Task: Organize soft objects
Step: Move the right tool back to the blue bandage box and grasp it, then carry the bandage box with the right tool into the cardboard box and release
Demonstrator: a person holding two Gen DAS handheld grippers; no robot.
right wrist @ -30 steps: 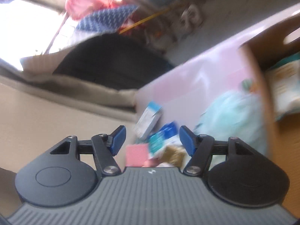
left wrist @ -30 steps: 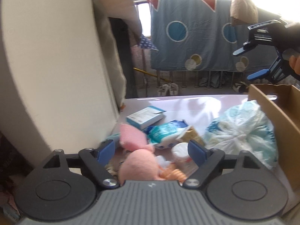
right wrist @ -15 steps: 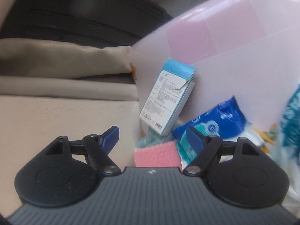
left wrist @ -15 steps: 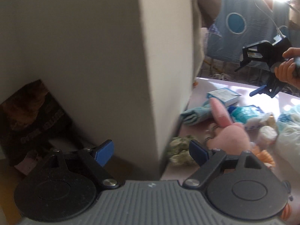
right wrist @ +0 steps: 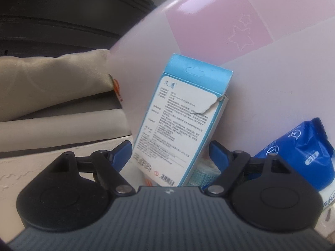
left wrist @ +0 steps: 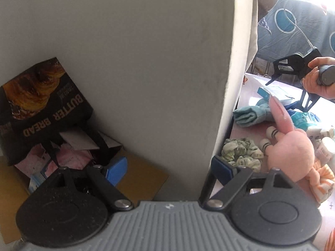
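A pink plush bunny (left wrist: 291, 148) lies on the pink table (right wrist: 209, 21), with a green scrunchie (left wrist: 240, 153) and a folded teal cloth (left wrist: 251, 114) beside it. My left gripper (left wrist: 169, 169) is open and holds nothing; a wall corner stands in front of it. My right gripper (right wrist: 170, 153), held by a hand (left wrist: 322, 79), hangs low over a blue and white box (right wrist: 178, 121). Its jaws are closing with the box between them, and the pads do not press on it. From the left wrist the right gripper (left wrist: 281, 94) shows above that box (left wrist: 274, 92).
A grey wall corner (left wrist: 146, 62) fills the middle of the left wrist view. Left of it a black "Butter Bread" bag (left wrist: 41, 108) stands on brown cardboard (left wrist: 138, 177). A blue wipes pack (right wrist: 297, 152) lies right of the box. A beige cushion (right wrist: 52, 79) is past the table edge.
My left gripper swung left, so the wall and the black bag now fill its view. My right gripper came down to the blue and white box, which now sits between its fingers.
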